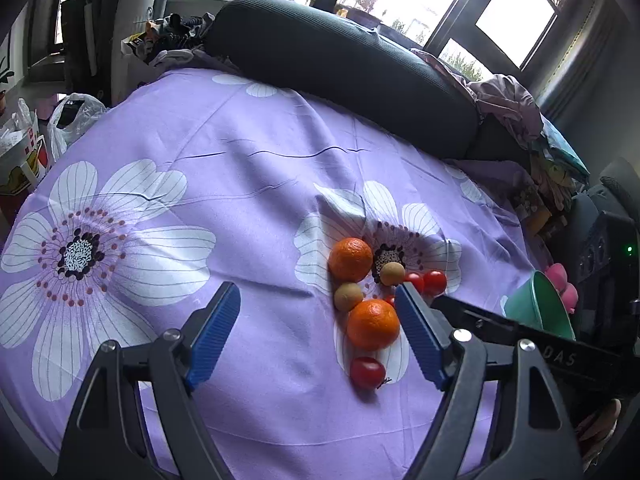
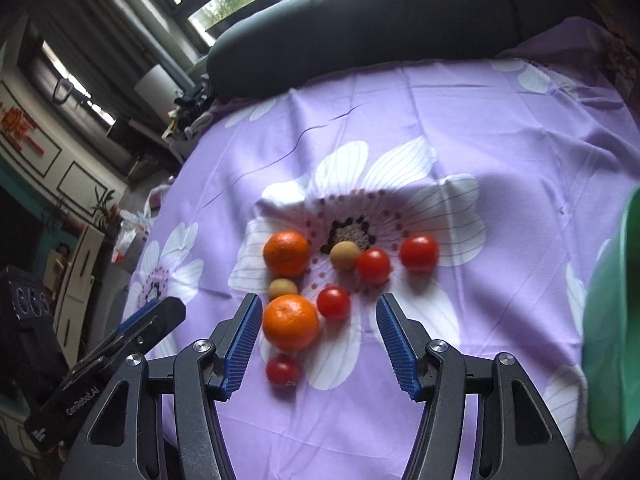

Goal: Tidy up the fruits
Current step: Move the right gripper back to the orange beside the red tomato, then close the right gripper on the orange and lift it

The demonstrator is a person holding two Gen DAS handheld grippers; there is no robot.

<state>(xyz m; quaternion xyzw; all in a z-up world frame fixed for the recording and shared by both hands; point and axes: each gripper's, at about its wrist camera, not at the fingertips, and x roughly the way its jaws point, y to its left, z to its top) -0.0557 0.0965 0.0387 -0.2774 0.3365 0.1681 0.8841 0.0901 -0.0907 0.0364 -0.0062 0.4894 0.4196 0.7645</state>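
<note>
We hover both claws over the fruit — right gripper (image 2: 316, 340) half-wide, empty, the near orange (image 2: 291, 322) beside its left finger; left gripper (image 1: 318, 332) wide, empty. Centre before closing — gently.

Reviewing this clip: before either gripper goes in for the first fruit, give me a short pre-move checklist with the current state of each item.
1. Left gripper open, nothing between its fingers: ok.
2. Right gripper open, nothing gripped: ok.
3. Fruits in view and unobstructed on the purple sheet: ok; two oranges, two small tan fruits, four tomatoes.
4. Nearest orange has room for the fingers: not ok; a tan fruit and a tomato crowd it.
5. Green bowl ready to receive: cannot tell; only its edge shows.
6. Grippers clear of each other: cannot tell; they are close together.
</note>
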